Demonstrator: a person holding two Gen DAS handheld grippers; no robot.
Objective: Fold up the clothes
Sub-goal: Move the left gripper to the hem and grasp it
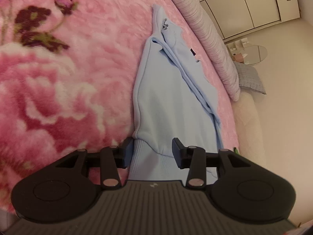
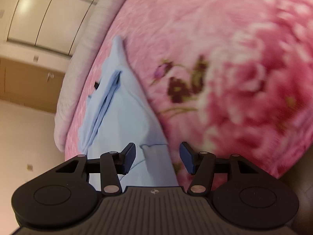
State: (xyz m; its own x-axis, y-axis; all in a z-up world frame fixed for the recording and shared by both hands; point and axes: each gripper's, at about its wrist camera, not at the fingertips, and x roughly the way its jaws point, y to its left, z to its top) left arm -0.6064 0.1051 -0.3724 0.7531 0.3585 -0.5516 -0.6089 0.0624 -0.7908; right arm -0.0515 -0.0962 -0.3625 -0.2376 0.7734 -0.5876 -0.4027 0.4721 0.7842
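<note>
Light-blue sweatshirt (image 1: pixel 172 98), small dark label (image 1: pixel 193 52)

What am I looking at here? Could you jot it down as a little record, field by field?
garment: light blue sweatshirt, partly folded lengthwise
surface: pink floral blanket
left gripper: fingers apart, ribbed hem between them, grip unclear
right gripper: fingers apart, sweatshirt edge between them, not pressed
background: white cupboards, round glass table
</note>
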